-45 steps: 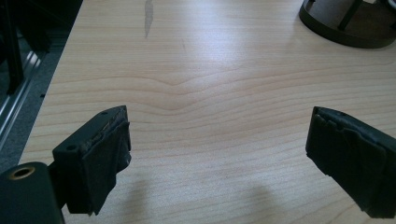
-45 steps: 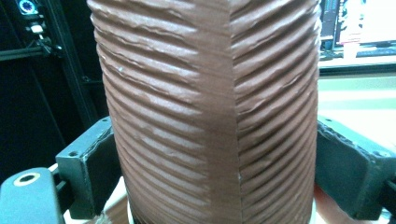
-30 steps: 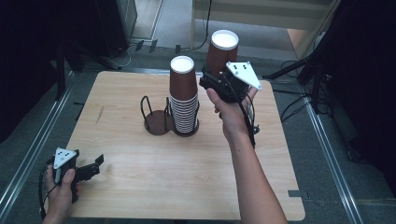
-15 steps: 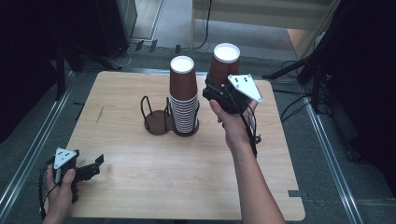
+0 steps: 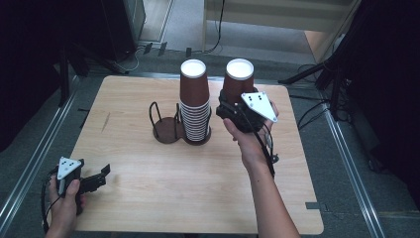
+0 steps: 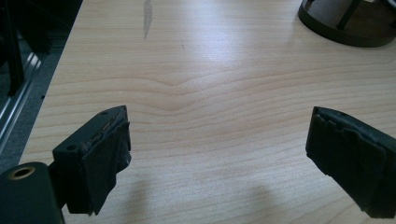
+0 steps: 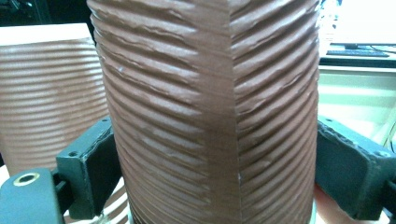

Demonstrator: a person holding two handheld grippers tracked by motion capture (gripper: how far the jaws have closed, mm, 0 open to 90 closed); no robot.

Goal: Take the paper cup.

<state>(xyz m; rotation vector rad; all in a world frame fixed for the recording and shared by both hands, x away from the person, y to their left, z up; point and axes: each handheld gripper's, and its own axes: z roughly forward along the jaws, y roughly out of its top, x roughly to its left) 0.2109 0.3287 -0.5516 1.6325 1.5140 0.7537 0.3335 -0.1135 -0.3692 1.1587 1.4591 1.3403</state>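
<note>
The brown paper cup (image 5: 239, 74) sits upright between the jaws of the right gripper (image 5: 233, 106), which are clamped on its ribbed wall; in the right gripper view the cup (image 7: 210, 112) presses against both black pads and its side is creased where they squeeze it. It hangs above the right half of the wooden table (image 5: 148, 198), just to the right of the stack of cups (image 5: 194, 106) and about level with its top, its white inside facing up.

That stack is the nearest thing in the way: it stands close beside the held cup, a narrow gap between them in the high view, and it shows as a ribbed brown wall (image 7: 46, 93) at the left of the right gripper view. The stack rests in one ring of a dark wire cup holder (image 5: 166, 124); the holder's other ring, to the left, has nothing in it.

The left gripper (image 5: 94, 181) lies low at the near left corner of the table, well apart from the cups, its jaws standing apart with only bare wood between them. In the left gripper view the holder's base (image 6: 345, 23) shows at the far upper right.
</note>
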